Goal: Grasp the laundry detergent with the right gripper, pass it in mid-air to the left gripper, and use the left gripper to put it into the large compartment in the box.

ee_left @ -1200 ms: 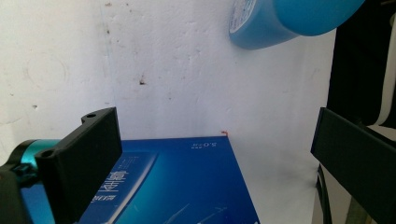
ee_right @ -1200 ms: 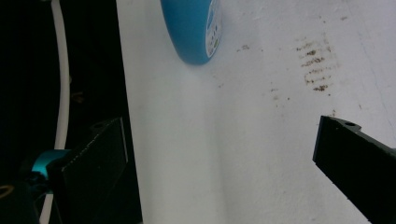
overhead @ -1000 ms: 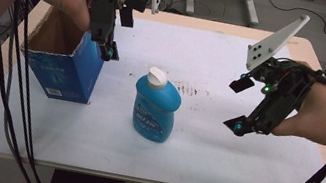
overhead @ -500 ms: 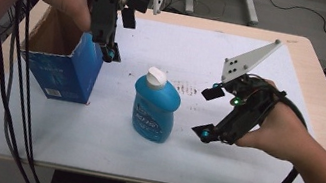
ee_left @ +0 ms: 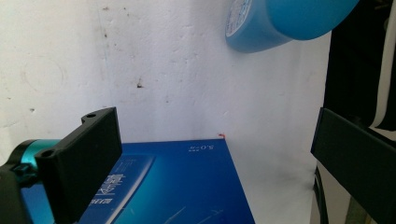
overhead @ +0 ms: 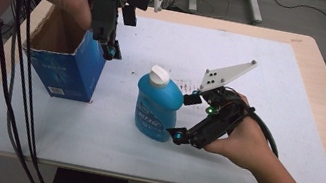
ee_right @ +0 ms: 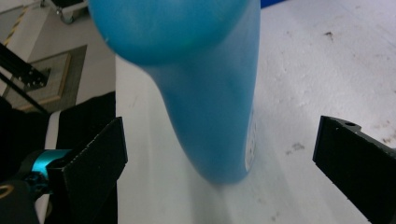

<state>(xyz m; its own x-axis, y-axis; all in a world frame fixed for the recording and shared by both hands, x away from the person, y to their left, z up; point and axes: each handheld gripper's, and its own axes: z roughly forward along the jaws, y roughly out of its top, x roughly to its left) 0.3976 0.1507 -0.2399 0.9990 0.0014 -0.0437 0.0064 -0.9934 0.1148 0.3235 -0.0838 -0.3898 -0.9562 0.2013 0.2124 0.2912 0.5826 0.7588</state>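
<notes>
Blue bottle [overhead: 156, 108] stands upright mid-table, between the right gripper's [overhead: 185, 117] open jaws at its 3 o'clock. Left gripper [ee_left: 210, 154], open, hangs over blue box [overhead: 71, 67] at 9 o'clock; bottle's label unreadable.

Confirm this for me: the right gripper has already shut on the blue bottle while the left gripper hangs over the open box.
One thing is wrong: the right gripper has not shut. The right gripper view shows its jaws wide apart, with the blue bottle standing between them and clear gaps on both sides. The rest holds: in the high view the left gripper hangs over the open box.
</notes>
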